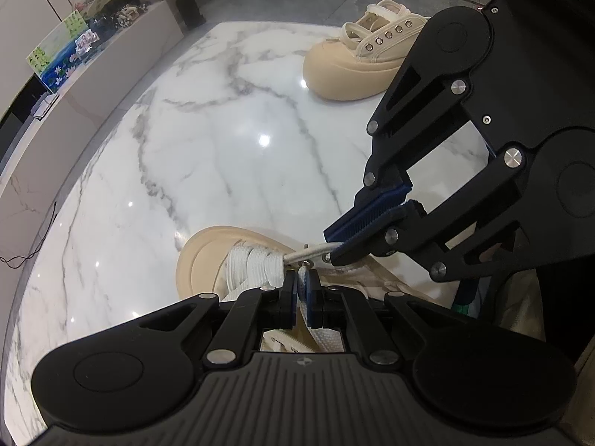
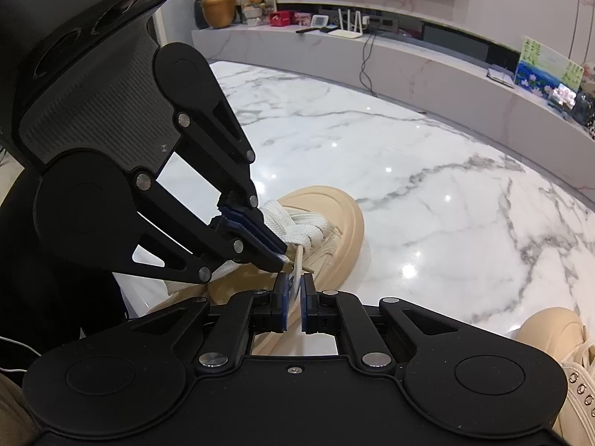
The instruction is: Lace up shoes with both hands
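Near shoe (image 1: 208, 260) sits on the marble table (image 1: 223, 148), tan platform sole, toe pointing away from the holder, white flat lace (image 1: 256, 267) crossed in rows over the front.

Left gripper (image 1: 302, 282): jaws together, clamped on a strand of the lace at the top of the laced rows; the flat white strand runs down between the blue pads and shows again below them. In the right wrist view the same gripper (image 2: 279, 258) comes in from the left, tips closed on the lace just above the shoe's (image 2: 334, 223) side.

Right gripper (image 2: 294, 290): jaws nearly together, pinching a thin lace end (image 2: 298, 260) that rises from the shoe between the pads. In the left wrist view it (image 1: 334, 247) enters from the right, tips closed on a cream lace end (image 1: 308, 252) beside a metal eyelet (image 1: 327, 257).

The two gripper tips lie just beside each other over the eyelet row.

Second shoe (image 1: 357, 63) stands well apart at the far side of the table, eyelets showing, laces loose. A low shelf (image 2: 409, 59) runs behind the table.
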Action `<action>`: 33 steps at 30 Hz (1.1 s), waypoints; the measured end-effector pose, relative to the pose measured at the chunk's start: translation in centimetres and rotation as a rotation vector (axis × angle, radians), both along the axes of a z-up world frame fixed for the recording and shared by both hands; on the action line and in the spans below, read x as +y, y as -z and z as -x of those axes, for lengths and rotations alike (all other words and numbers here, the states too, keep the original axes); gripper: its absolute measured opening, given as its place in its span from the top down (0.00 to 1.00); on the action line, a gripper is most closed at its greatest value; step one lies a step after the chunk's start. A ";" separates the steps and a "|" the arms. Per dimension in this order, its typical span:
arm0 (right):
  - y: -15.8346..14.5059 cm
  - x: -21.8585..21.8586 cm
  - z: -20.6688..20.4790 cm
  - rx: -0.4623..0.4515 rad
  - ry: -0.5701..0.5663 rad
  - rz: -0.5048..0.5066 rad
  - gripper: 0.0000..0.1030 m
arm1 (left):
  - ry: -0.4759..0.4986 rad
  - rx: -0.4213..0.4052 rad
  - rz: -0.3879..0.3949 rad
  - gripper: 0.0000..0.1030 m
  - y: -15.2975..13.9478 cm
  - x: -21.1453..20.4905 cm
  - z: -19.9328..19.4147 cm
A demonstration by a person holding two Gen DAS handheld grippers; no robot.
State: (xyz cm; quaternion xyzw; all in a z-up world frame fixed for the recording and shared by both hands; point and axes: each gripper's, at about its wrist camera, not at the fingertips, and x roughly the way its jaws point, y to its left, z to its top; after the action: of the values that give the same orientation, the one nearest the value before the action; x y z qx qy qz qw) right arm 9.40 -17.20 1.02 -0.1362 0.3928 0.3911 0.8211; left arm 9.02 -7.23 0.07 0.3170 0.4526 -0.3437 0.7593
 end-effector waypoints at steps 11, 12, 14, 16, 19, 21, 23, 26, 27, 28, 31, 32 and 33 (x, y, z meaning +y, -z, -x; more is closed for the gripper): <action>-0.1 0.1 0.9 0.007 0.011 -0.041 0.96 | 0.006 0.000 -0.001 0.96 0.1 -0.3 -0.2; -0.3 0.0 1.0 0.001 0.014 -0.046 0.96 | 0.007 0.001 -0.002 0.96 0.1 -0.3 -0.3; -0.7 -0.3 1.1 -0.013 0.023 -0.052 0.95 | 0.008 0.002 -0.002 0.96 0.1 -0.4 -0.3; -1.0 -0.7 1.1 -0.027 0.035 -0.054 0.95 | 0.009 0.001 -0.002 0.96 0.2 -0.4 -0.3; -0.9 -1.0 0.9 -0.035 0.058 -0.042 0.91 | 0.010 0.002 -0.003 0.96 0.2 -0.5 -0.4; -0.6 -1.1 0.8 -0.037 0.069 -0.032 0.90 | 0.011 0.003 -0.004 0.96 0.2 -0.6 -0.4; -0.3 -0.9 0.9 -0.042 0.071 -0.024 0.90 | 0.012 0.004 -0.006 0.96 0.2 -0.6 -0.5; -0.2 -0.9 0.9 -0.055 0.068 -0.005 0.90 | 0.014 0.007 -0.008 0.96 0.2 -0.7 -0.5; 0.0 -0.6 1.0 -0.067 0.064 0.007 0.88 | 0.014 0.007 -0.009 0.96 0.2 -0.7 -0.5; 0.1 -0.5 1.0 -0.074 0.059 0.016 0.87 | 0.015 0.008 -0.011 0.96 0.2 -0.8 -0.5; 0.3 -0.6 0.9 -0.080 0.036 0.030 0.85 | 0.019 0.011 -0.014 0.96 0.2 -0.9 -0.6; 0.3 -0.6 0.7 -0.080 0.026 0.033 0.85 | 0.020 0.013 -0.015 0.96 0.2 -0.9 -0.6; 0.4 -0.5 0.7 -0.082 0.013 0.036 0.85 | 0.021 0.014 -0.015 0.96 0.3 -0.9 -0.6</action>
State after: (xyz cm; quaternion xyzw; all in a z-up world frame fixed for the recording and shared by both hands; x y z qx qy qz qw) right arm 8.70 -17.65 0.61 -0.1641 0.3666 0.3728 0.8365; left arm 9.66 -8.14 -0.18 0.3250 0.4570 -0.3503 0.7502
